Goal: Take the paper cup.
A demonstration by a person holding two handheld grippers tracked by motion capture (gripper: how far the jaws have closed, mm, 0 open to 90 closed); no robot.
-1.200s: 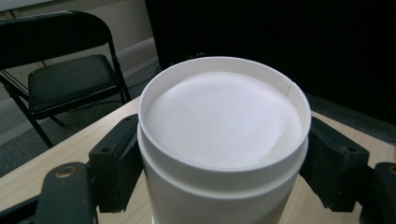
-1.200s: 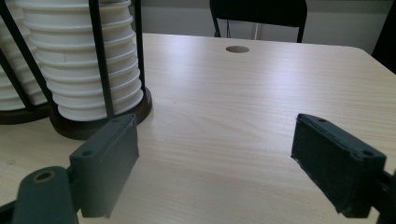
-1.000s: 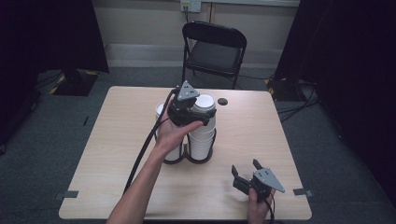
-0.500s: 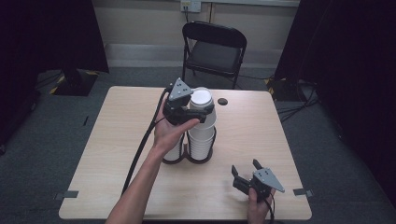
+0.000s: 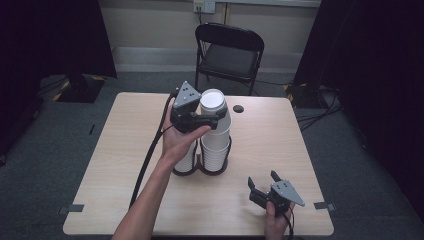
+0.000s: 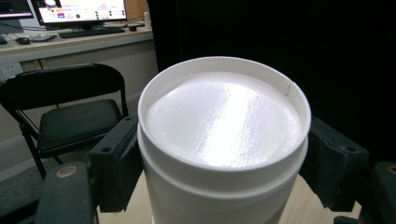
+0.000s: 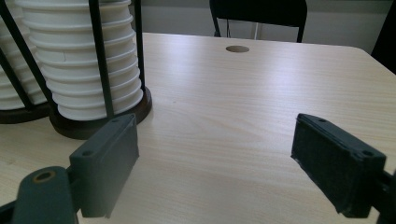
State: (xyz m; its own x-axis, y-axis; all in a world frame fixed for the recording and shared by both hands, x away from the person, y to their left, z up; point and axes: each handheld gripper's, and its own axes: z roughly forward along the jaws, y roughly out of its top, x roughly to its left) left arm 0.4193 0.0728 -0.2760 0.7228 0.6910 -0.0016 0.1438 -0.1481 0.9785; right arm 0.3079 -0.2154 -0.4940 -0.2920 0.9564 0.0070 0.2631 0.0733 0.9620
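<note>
Gripping a white paper cup near its upturned base, the left hand-held gripper holds it upside down directly above the cup rack, over the rack's right-hand stack of cups. In the left gripper view both black pads press the cup's sides just below its recessed bottom. The rack, a dark base with thin upright rods, stands near the middle of the wooden surface, with a second stack beside the first. The right hand-held gripper rests low on the surface, well to the right of and nearer the person than the rack, its jaws spread wide with nothing between them.
</note>
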